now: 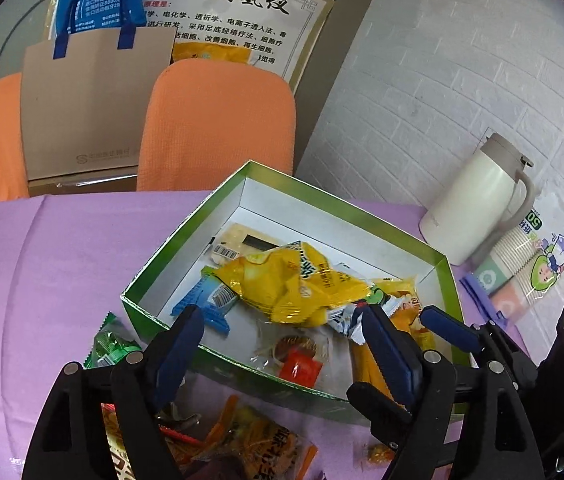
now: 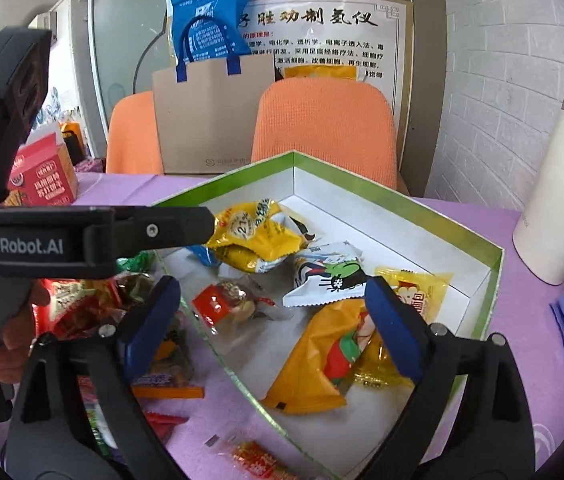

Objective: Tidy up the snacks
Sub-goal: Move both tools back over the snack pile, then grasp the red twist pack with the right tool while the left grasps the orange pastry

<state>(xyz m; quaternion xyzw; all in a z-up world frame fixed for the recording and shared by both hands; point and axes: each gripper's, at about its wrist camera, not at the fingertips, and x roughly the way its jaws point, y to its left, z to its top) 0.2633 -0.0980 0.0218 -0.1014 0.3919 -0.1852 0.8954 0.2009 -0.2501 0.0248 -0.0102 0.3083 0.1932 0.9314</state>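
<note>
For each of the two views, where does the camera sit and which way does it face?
Left wrist: on the left tool, angled down over the green box's near rim; own open blue fingers show, the right tool beside them.
Right wrist: on the right tool, angled down into the box; own open fingers, the left tool and a hand at left.
Shared: box, yellow snack bag, orange chairs, white jug.

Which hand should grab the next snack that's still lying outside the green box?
Probably the left gripper: it hangs open above the loose snacks in front of the green box. The right gripper, also open, hangs over the box.
</note>
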